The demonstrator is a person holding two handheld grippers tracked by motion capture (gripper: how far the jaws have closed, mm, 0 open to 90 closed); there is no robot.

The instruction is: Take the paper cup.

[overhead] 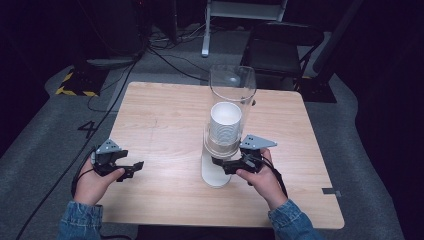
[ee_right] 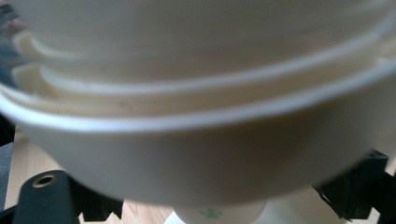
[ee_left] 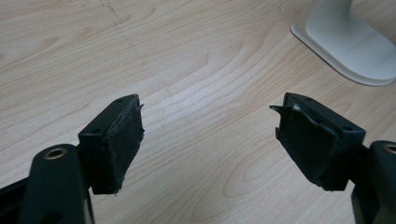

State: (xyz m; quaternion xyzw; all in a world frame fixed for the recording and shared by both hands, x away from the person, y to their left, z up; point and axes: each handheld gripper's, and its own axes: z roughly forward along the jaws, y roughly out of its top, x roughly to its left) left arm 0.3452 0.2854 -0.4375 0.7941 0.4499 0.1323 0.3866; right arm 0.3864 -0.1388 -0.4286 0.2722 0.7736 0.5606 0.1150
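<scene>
Close up, in the right gripper view, the right gripper [ee_right: 210,196] has its two black jaws spread wide on either side of the lowest white paper cup [ee_right: 187,158] of a nested stack; the pads sit at the picture's bottom corners, and whether they touch the cup wall I cannot tell, as the cup is blurred and hides the gap. Rims of further white cups [ee_right: 196,84] rise above it in steps. From the high view, that right gripper [overhead: 226,165] lies level, its jaws pointing at the bottom of the clear plastic tube dispenser [overhead: 233,85], where the stack of white paper cups [overhead: 225,127] hangs above the dispenser's white oval base [overhead: 215,175]. The person's right hand [overhead: 260,177] wraps the gripper body, a blue denim cuff [overhead: 292,220] behind it. Over at the table's near left, the left gripper [overhead: 131,169] is held by the left hand [overhead: 95,182], well apart from the dispenser. In its own view the left gripper [ee_left: 210,135] stands released, jaws wide with nothing between them, bare light wooden tabletop [ee_left: 196,70] beneath, and a corner of the white base [ee_left: 350,42] at upper right.
</scene>
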